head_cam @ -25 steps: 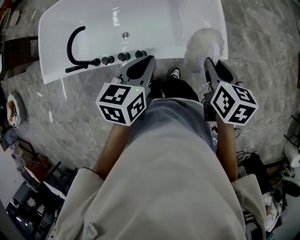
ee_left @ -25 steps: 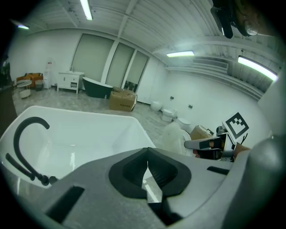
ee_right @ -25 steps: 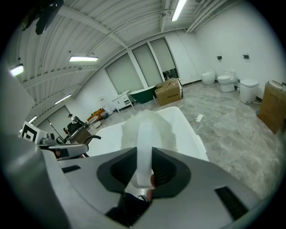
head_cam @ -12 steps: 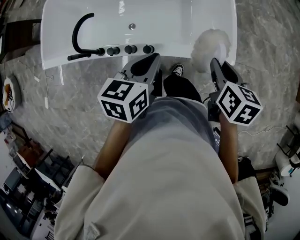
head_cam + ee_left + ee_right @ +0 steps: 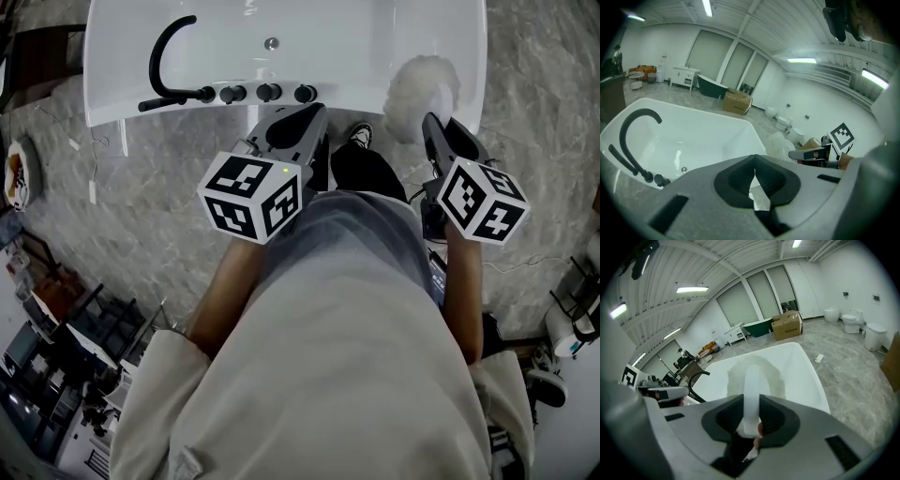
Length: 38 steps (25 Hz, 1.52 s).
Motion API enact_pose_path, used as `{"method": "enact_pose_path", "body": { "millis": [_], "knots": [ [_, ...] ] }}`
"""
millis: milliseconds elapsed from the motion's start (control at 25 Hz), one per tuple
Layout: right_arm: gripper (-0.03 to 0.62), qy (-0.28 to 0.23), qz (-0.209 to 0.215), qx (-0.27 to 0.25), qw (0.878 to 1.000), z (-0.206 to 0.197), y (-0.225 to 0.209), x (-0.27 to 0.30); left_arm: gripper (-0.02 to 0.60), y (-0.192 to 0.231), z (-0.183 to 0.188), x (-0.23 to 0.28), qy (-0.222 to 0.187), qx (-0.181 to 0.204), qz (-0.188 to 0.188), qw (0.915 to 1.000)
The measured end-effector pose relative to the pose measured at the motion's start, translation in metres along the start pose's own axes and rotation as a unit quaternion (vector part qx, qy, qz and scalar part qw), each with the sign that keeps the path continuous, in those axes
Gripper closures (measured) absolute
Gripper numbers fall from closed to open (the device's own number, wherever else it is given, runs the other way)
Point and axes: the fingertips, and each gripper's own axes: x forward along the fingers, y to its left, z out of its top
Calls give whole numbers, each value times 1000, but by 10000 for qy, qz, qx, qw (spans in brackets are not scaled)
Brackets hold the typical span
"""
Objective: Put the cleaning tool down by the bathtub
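Note:
The cleaning tool (image 5: 420,86) is a fluffy white duster head on a white handle (image 5: 751,394). My right gripper (image 5: 439,131) is shut on that handle, and the head hangs over the right end of the white bathtub (image 5: 375,47). In the right gripper view the duster head (image 5: 759,373) covers part of the tub (image 5: 806,366). My left gripper (image 5: 302,120) is shut with nothing in it, just in front of the tub's near rim. In the left gripper view its jaws (image 5: 754,176) meet, with the tub (image 5: 693,140) beyond.
A black curved faucet (image 5: 164,61) and black knobs (image 5: 267,93) sit on the tub's near rim at left. Marble floor (image 5: 159,187) surrounds the tub. The person's shoe (image 5: 354,138) is beside the tub. Cables and clutter lie at the right and lower left.
Both grippers have moved toward the tub, and the tub has shifted up and right in the head view. The duster stays held in my right gripper.

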Motion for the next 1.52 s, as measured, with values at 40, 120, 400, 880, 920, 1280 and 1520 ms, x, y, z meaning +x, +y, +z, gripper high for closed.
{"method": "enact_pose_path", "body": {
  "millis": [40, 120, 400, 880, 920, 1280, 1520],
  "knots": [
    [510, 46, 12, -24, 10000, -1, 1, 2, 578, 2, 1, 0, -2, -21, 11, 10000],
    [510, 150, 58, -42, 9999, -4, 1, 5, 577, 4, 1, -1, -9, -62, 40, 10000],
    [510, 370, 131, -97, 9992, -14, -4, 12, 578, 2, -1, -4, -70, -238, 46, 9997],
    [510, 694, 90, -118, 9975, -39, -12, 31, 578, 6, -11, -3, -12, -343, 0, 9994],
    [510, 715, 87, -137, 9973, -40, -13, 32, 578, 7, -12, -3, -3, -351, -3, 9994],
    [510, 932, 29, -342, 9951, -53, -26, 40, 578, 2, -16, -2, 18, -357, 14, 9994],
    [510, 1128, 10, -518, 9923, -58, -29, 52, 578, 7, -14, -4, 15, -399, 56, 9992]
  ]
}}
